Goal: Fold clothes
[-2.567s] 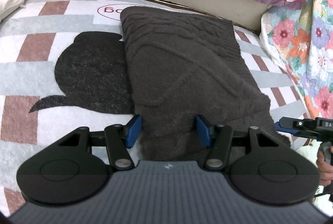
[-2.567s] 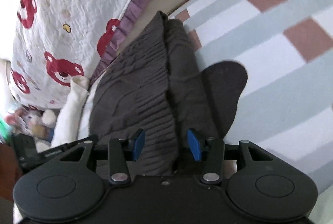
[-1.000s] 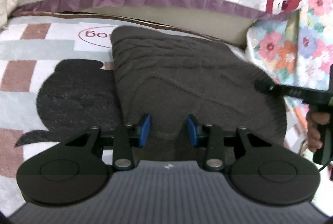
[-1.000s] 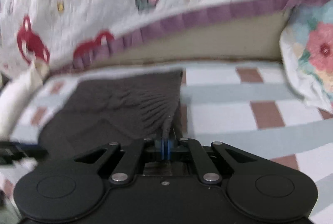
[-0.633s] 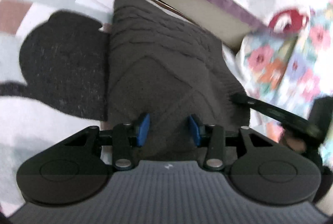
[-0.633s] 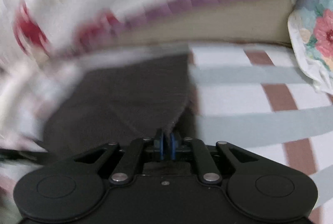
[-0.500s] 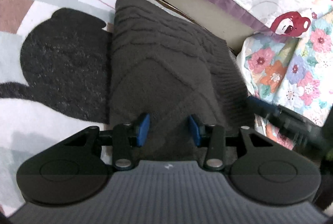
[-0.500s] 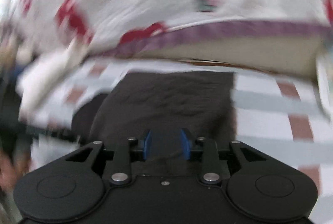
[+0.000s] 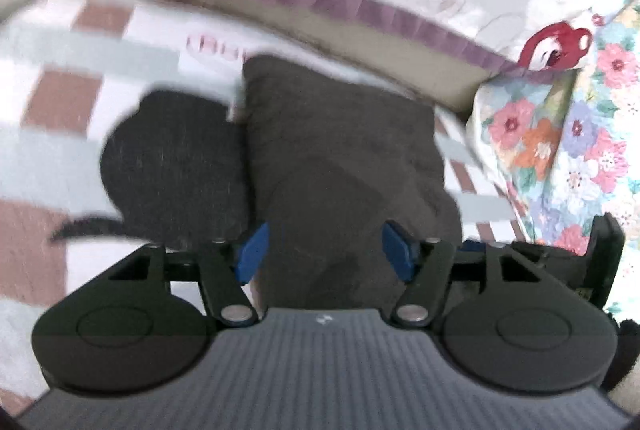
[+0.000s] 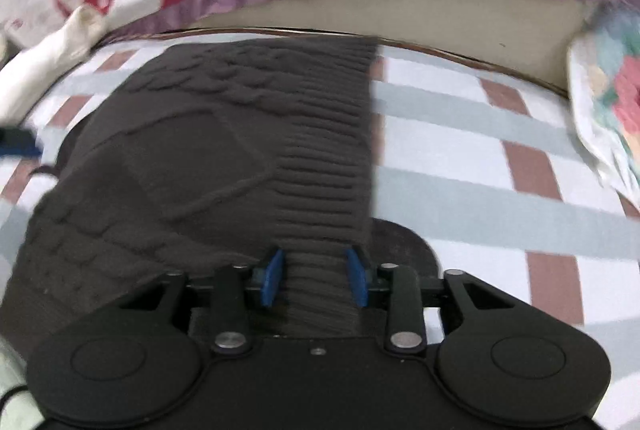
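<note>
Left wrist view. Fingers (image 9: 251, 252) of the left gripper (image 9: 324, 252) stood wide apart, blue pads facing each other with nothing pinched between them. The dark brown knit sweater (image 9: 344, 166) lay folded into a long narrow block on the checked blanket (image 9: 52, 98), its near end running in between the two pads and under the gripper body. Whether the pads touched the cloth could not be told; the frame was blurred. The sweater's left edge lay against a black cartoon print (image 9: 172, 166) on the blanket. A quilt with a purple border (image 9: 400, 14) lay beyond the sweater's far end, a floral cloth (image 9: 560, 134) to the right. Part of a dark tool (image 9: 600, 254) showed at the right edge, likely the other gripper.

Right wrist view. Fingers (image 10: 271, 276) of the right gripper (image 10: 316, 276) were also parted, though less widely, straddling the ribbed band of the sweater (image 10: 224, 150) at its near right edge. The band passed between the pads; they did not look pressed onto it. Cable pattern faced up, the sweater flat, its right edge straight.

Judgement: both grippers sat at the near edge, one to each side, a placing that would suit taking that end in two spots to carry it over, or equally having just let it down. The sweater already lay as a flat, narrow fold; whether another fold was wanted, the views did not settle.
</note>
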`<state>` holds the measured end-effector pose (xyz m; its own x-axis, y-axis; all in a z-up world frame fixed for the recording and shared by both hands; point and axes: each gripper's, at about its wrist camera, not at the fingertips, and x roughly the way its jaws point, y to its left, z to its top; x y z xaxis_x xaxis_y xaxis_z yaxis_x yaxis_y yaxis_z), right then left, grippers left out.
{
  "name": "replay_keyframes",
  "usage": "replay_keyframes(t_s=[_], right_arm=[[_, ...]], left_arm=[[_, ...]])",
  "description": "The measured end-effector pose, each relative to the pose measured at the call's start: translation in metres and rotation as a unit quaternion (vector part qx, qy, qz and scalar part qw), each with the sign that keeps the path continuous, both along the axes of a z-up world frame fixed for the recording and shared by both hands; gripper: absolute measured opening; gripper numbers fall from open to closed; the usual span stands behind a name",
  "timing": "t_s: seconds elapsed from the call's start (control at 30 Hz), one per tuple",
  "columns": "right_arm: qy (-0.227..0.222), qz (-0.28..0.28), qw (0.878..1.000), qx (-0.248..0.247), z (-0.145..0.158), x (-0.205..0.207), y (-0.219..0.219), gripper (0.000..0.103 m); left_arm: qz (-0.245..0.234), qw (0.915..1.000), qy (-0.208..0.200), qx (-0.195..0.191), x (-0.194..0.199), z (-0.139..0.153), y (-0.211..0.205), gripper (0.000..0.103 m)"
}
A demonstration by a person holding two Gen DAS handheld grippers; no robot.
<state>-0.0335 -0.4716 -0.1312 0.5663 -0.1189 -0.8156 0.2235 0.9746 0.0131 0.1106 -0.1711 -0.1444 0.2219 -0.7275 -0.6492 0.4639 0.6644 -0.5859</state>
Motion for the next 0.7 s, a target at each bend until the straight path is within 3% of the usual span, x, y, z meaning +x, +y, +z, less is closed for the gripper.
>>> replay_keyframes(t_s=[0.07,0.13,0.17,0.23,0.27,0.33,0.43,0.7], right_arm=[[-0.002,-0.022,0.999,0.039,0.003,-0.002,-0.014,0.045],[-0.022,-0.044,0.994,0.101,0.002,-0.003,-0.028,0.050],[-0.032,-0.052,0.986,0.156,0.000,-0.003,-0.039,0.050],[-0.050,-0.067,0.961,0.262,-0.004,-0.004,-0.061,0.065],[-0.056,-0.071,0.949,0.303,-0.005,-0.003,-0.071,0.065],[-0.043,-0.064,0.952,0.295,-0.007,0.006,-0.079,0.065],[-0.005,-0.038,0.966,0.256,-0.012,0.016,-0.087,0.065],[0.006,-0.028,0.944,0.328,-0.045,0.015,-0.091,0.067]], left_arm=[[-0.007,0.9993,0.038,0.004,0.004,-0.015,-0.004,0.064],[0.001,0.9975,0.069,-0.017,0.007,-0.024,0.001,0.066],[0.005,0.9960,0.085,-0.027,0.009,-0.028,0.004,0.067],[0.013,0.9920,0.116,-0.048,0.012,-0.036,0.008,0.067],[0.017,0.9894,0.132,-0.059,0.014,-0.040,0.011,0.067],[0.023,0.9848,0.156,-0.073,0.017,-0.047,0.015,0.067],[0.019,0.9844,0.164,-0.062,0.018,-0.055,0.013,0.068],[-0.005,0.9822,0.170,-0.080,0.017,-0.068,0.004,0.071]])
